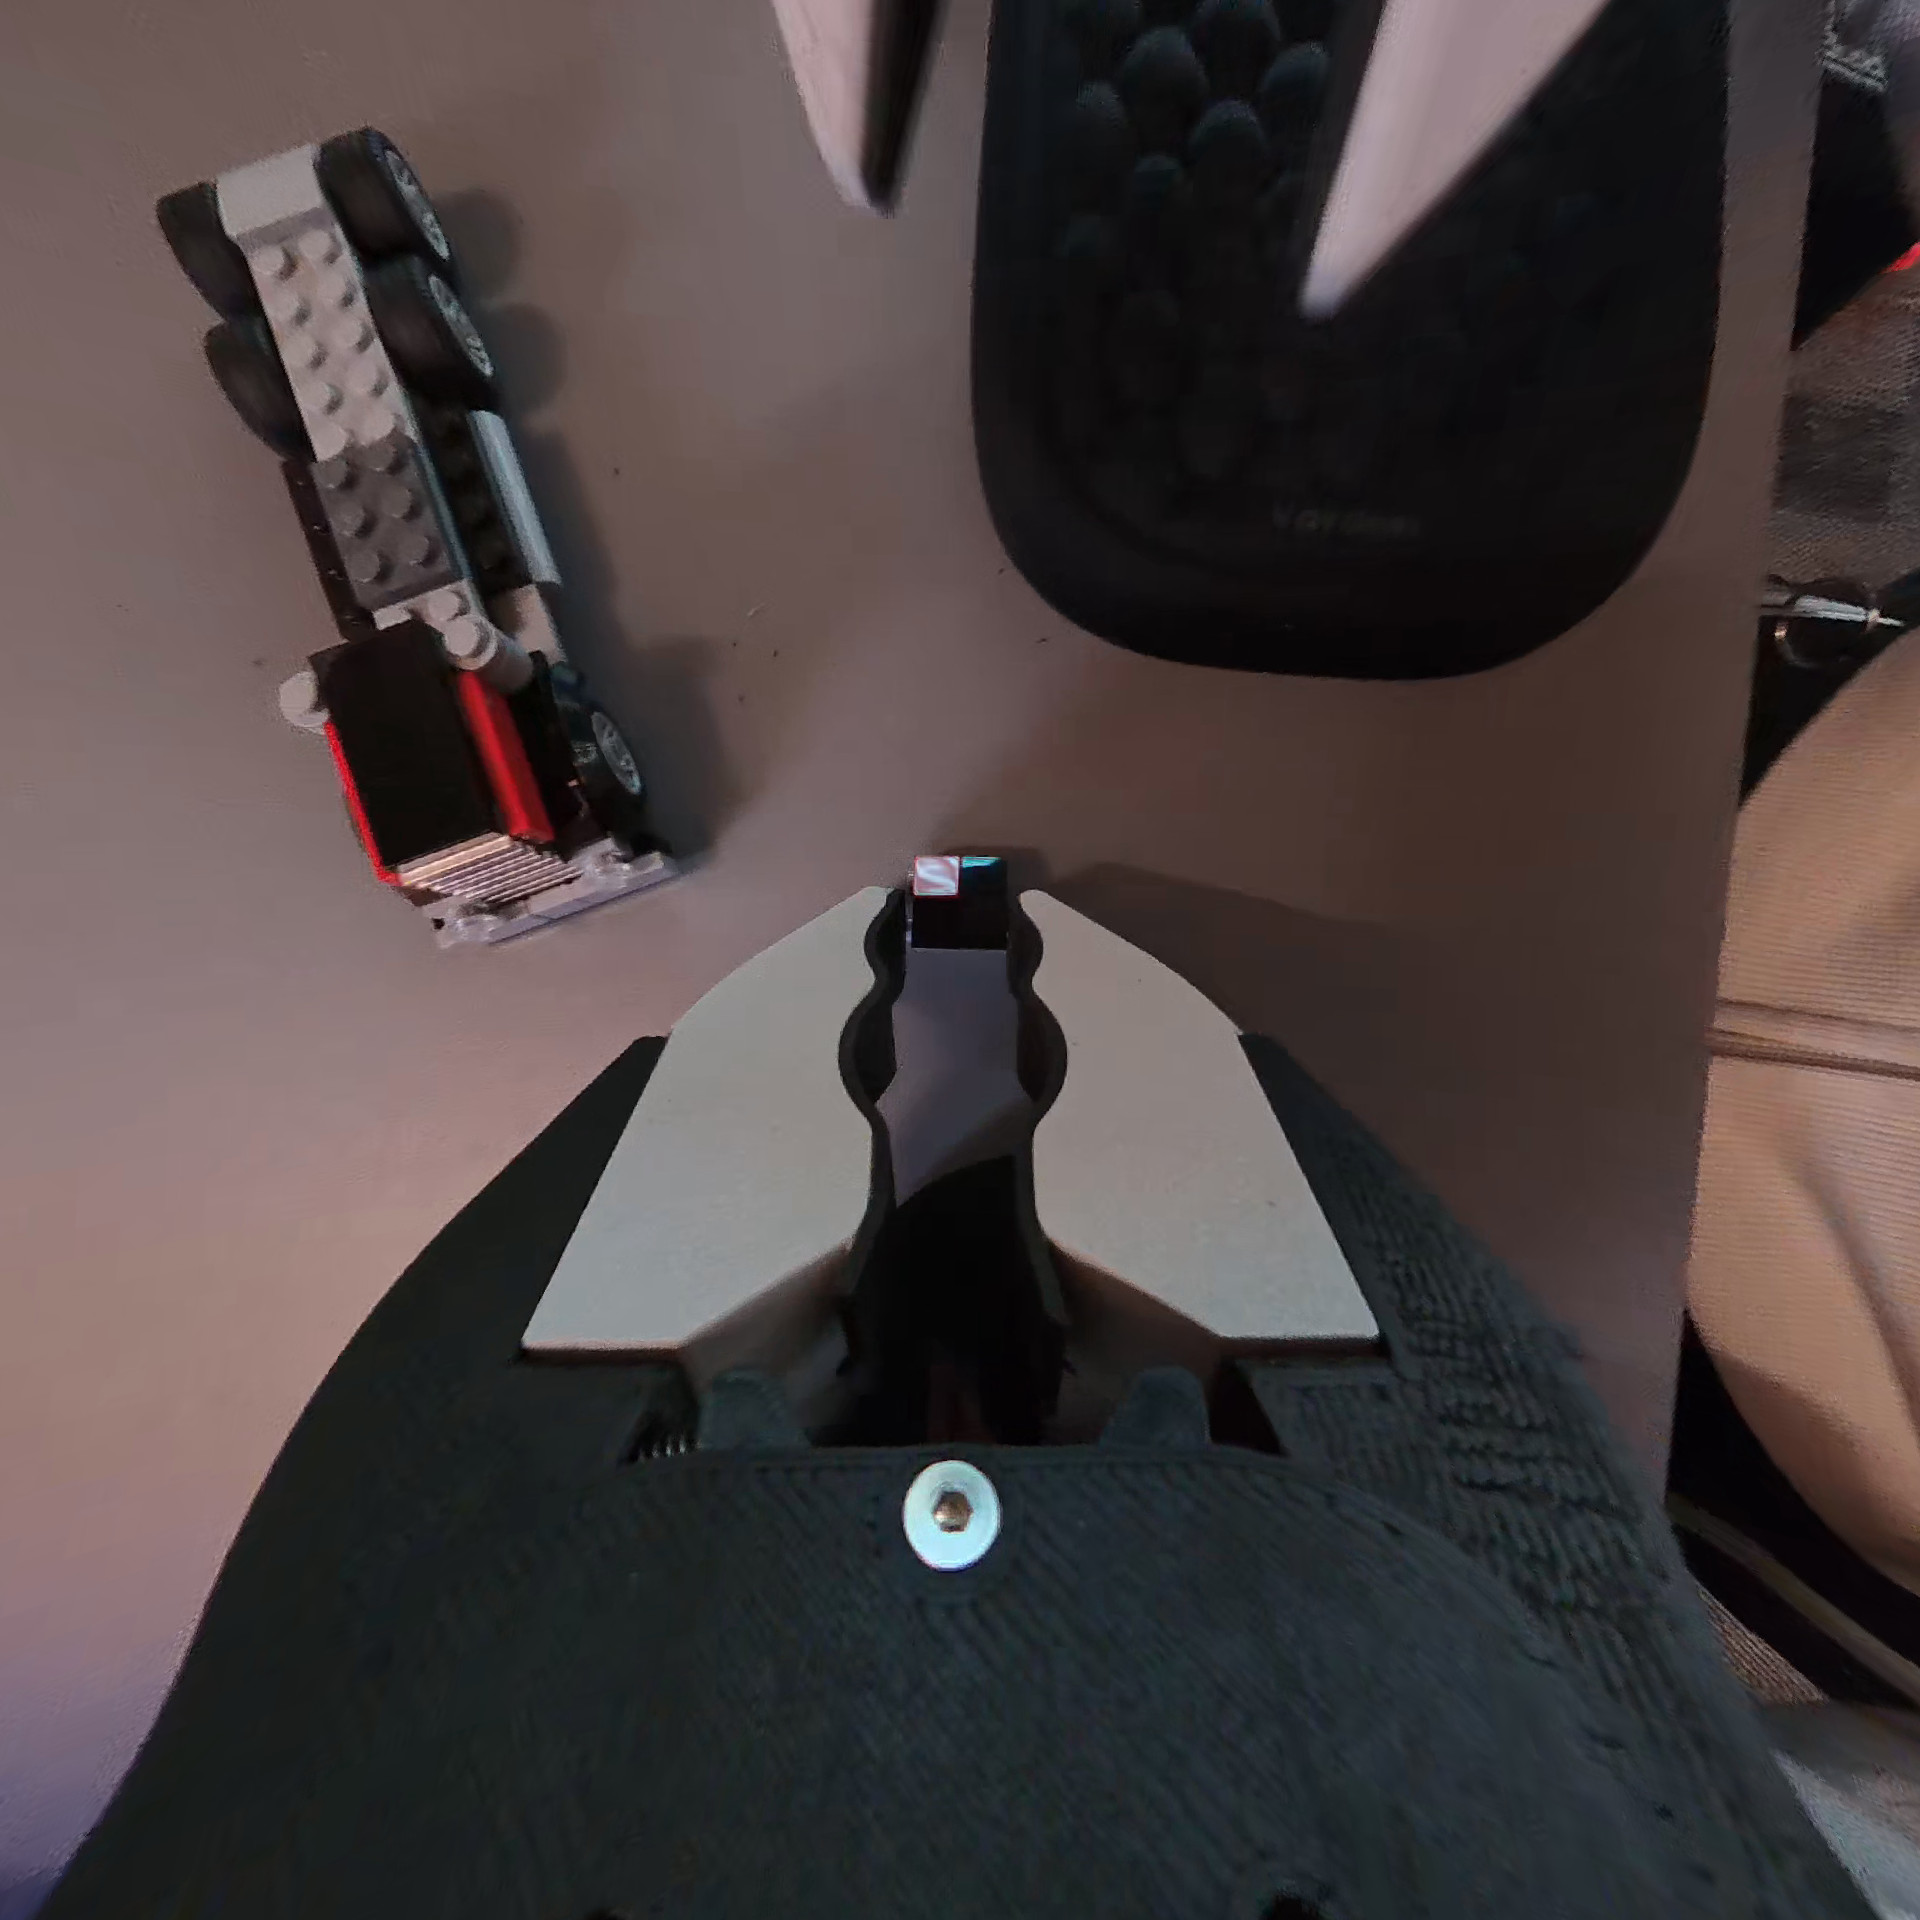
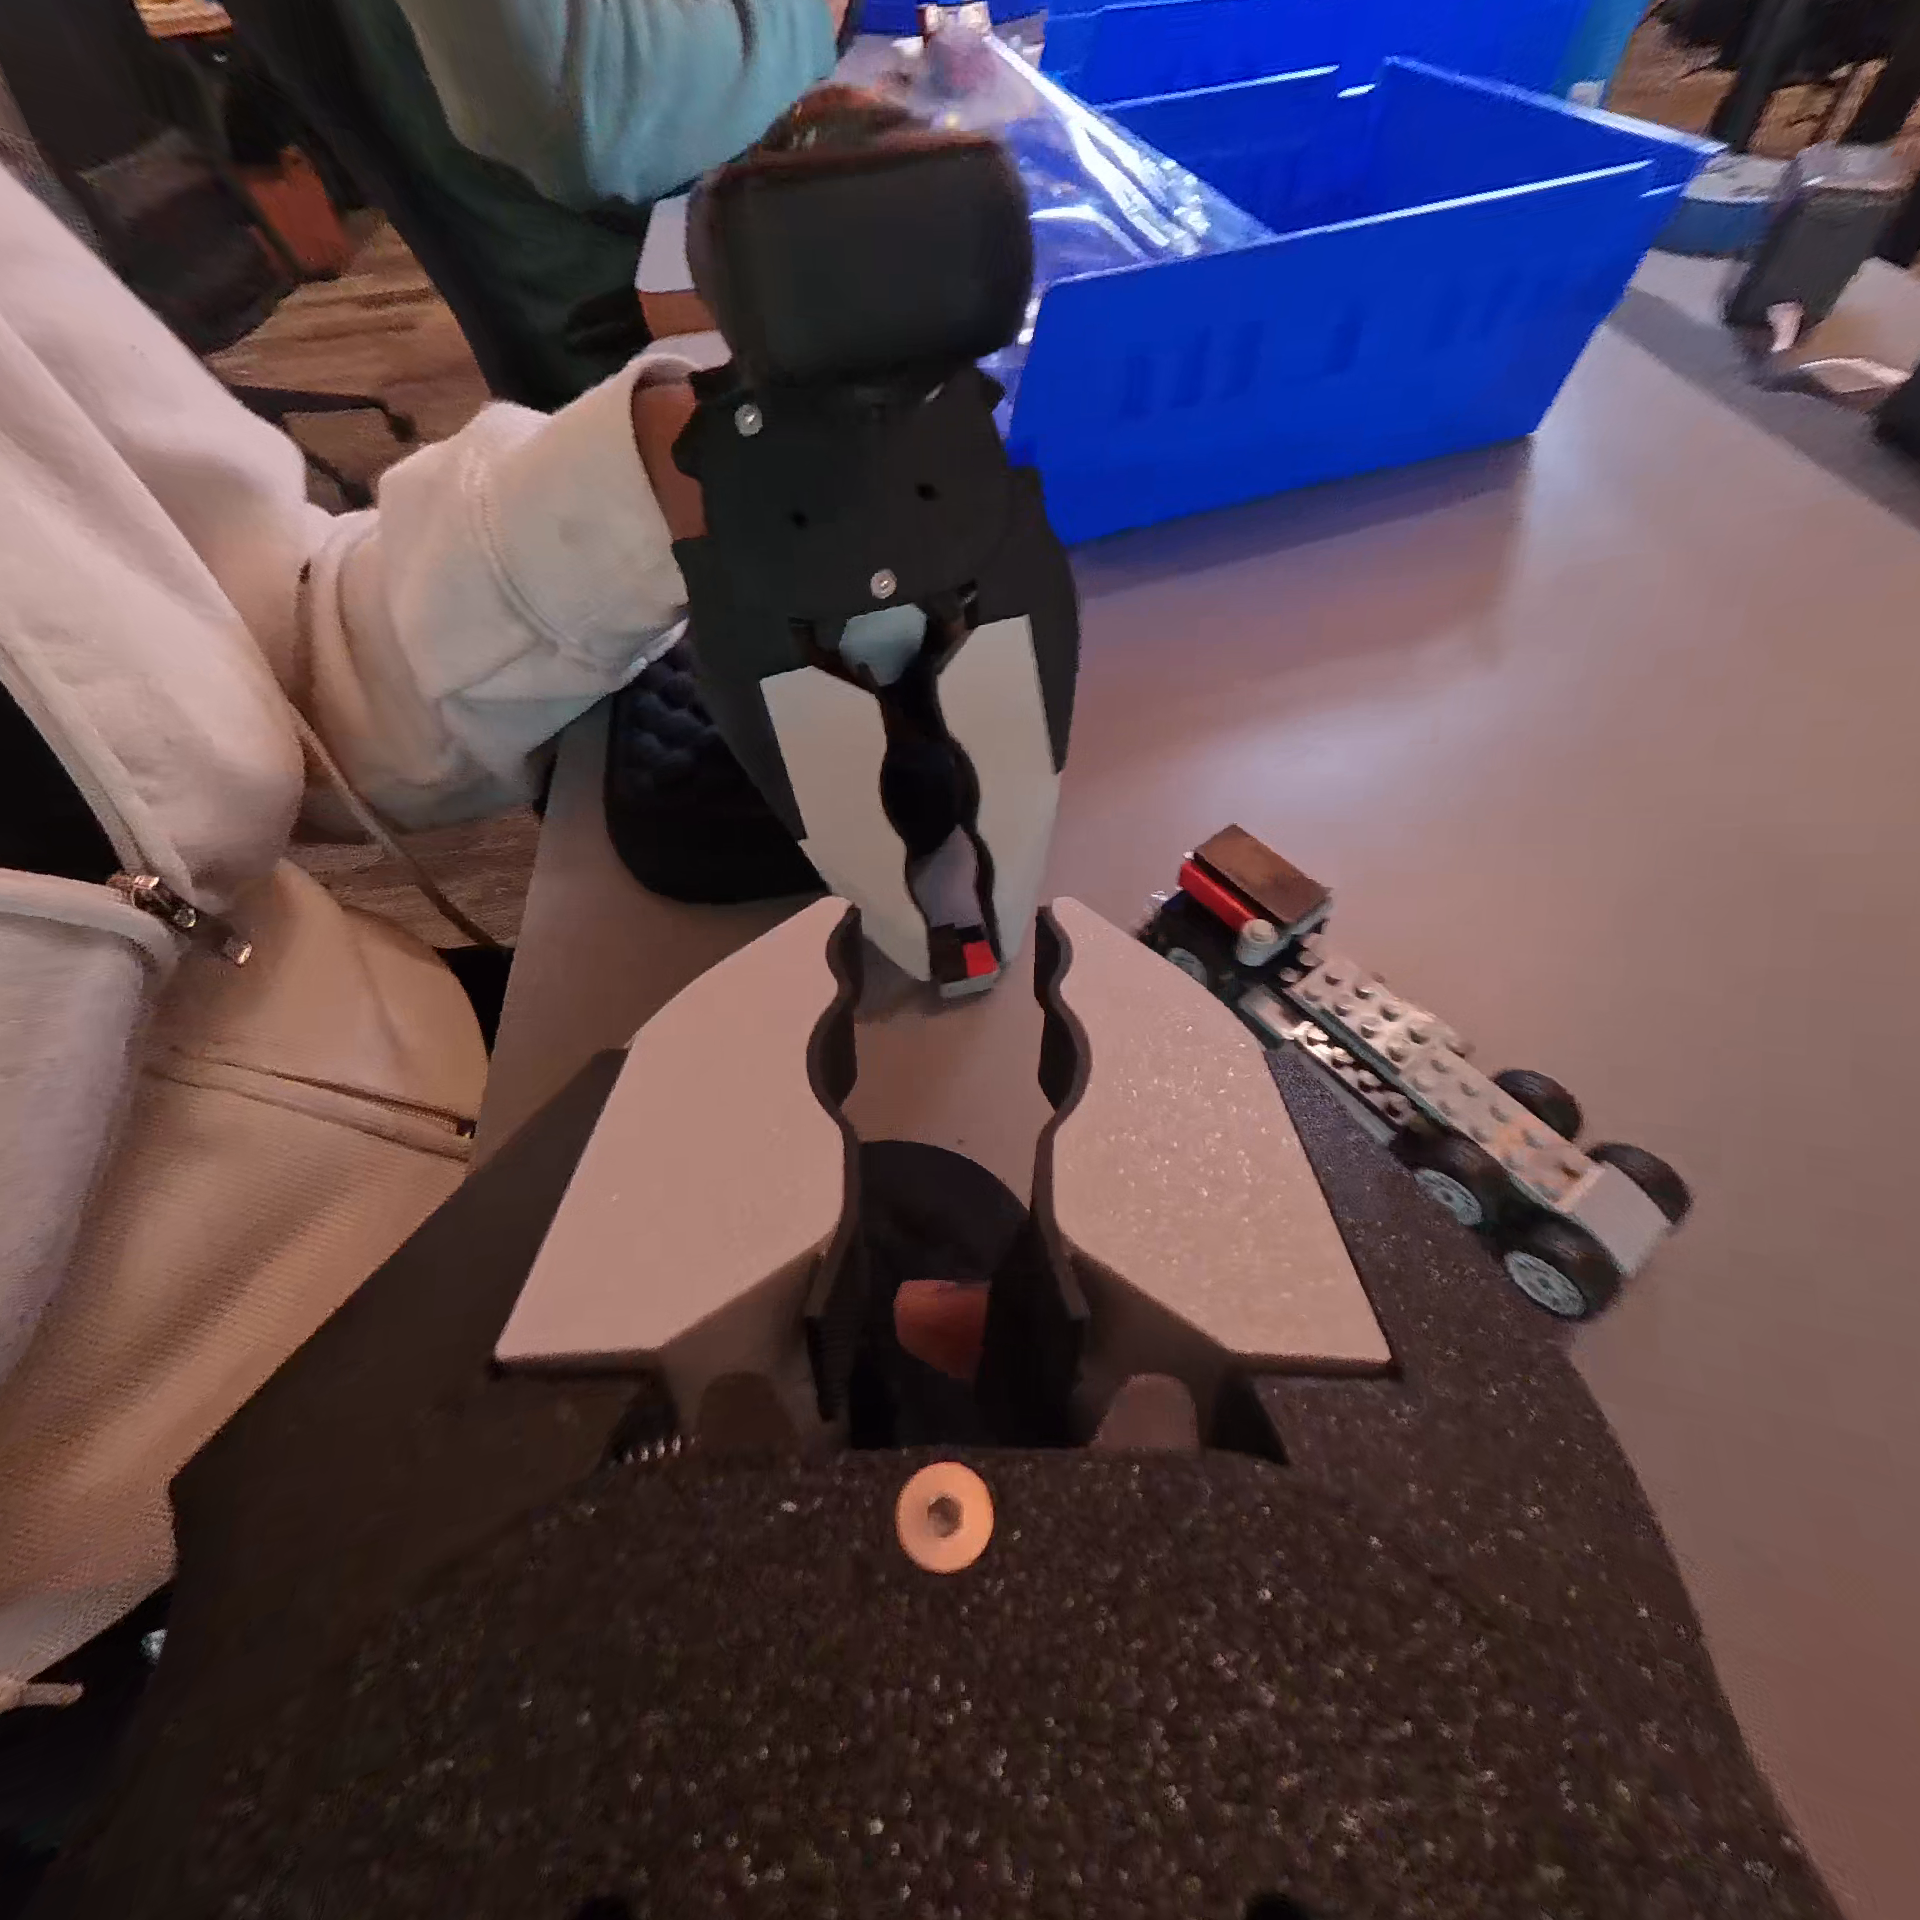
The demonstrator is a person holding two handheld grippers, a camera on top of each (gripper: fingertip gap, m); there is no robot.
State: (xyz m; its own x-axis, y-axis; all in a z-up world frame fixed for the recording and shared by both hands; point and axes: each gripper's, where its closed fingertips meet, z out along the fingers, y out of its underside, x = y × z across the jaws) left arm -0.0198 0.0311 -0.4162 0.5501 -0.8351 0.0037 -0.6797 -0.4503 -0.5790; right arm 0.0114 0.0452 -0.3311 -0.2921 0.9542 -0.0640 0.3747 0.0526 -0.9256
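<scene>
My left gripper [image 1: 956, 927] is shut on a small black brick piece [image 1: 961, 902] with a red-and-white tile on top, held at the fingertips just above the table. The right wrist view shows the same piece [image 2: 966, 958] as black, red and grey, between the left gripper's pads. My right gripper [image 2: 945, 920] is open, and its fingertips [image 2: 1070, 935] stand on either side of the left gripper's tip without touching the piece. In the left wrist view the right fingers [image 1: 1392, 208] are blurred at the top. A brick-built truck [image 1: 395, 520] lies on the table to the left, and it also shows in the right wrist view [image 2: 1403, 1049].
A black quilted pouch [image 1: 1340, 416] lies on the brown table [image 1: 1247, 790] beyond the piece. A blue bin [image 2: 1351, 312] holding clear plastic stands at the back. A person's white sleeve [image 2: 468, 582] and beige clothing fill the left side, by the table edge.
</scene>
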